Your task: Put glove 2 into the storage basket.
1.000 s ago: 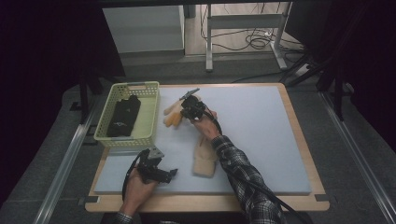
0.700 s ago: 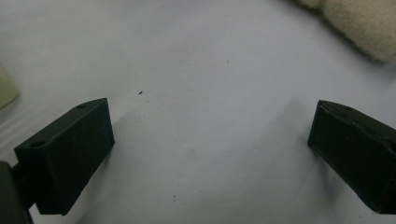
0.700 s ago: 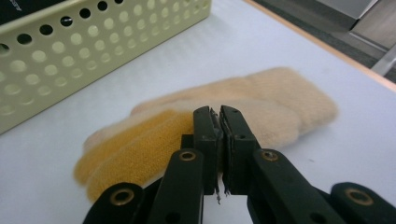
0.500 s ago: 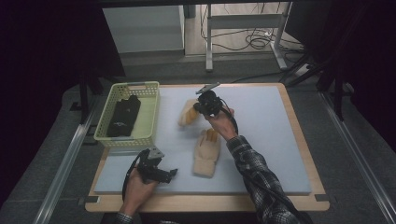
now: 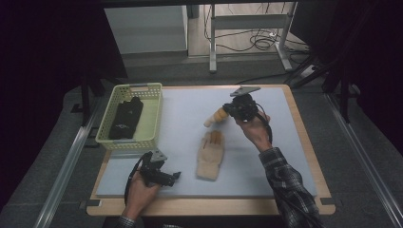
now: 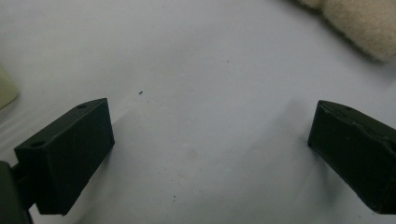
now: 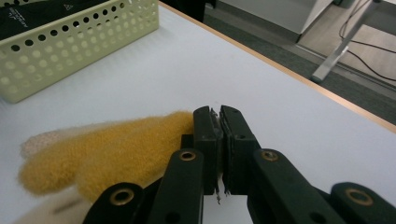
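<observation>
A yellow knitted glove (image 5: 213, 117) hangs above the pale mat, and my right gripper (image 5: 228, 112) is shut on its edge. In the right gripper view the jaws (image 7: 219, 114) are pressed together and the yellow glove (image 7: 107, 149) bulges out to their left. A cream glove (image 5: 211, 156) lies flat on the mat, nearer the person. My left gripper (image 5: 176, 176) rests low near the front left of the mat, open, with bare mat between its jaws (image 6: 210, 135). A corner of the cream glove (image 6: 364, 23) is visible beyond them.
A pale yellow perforated basket (image 5: 152, 118) stands at the back left of the mat with black gloves (image 5: 124, 118) inside; it also appears in the right gripper view (image 7: 70, 51). The wooden table edge (image 5: 304, 137) frames the mat. Desk legs and cables lie beyond the table.
My right gripper has carried the yellow glove to the right and upward, away from the basket. The left gripper and the cream glove have stayed put.
</observation>
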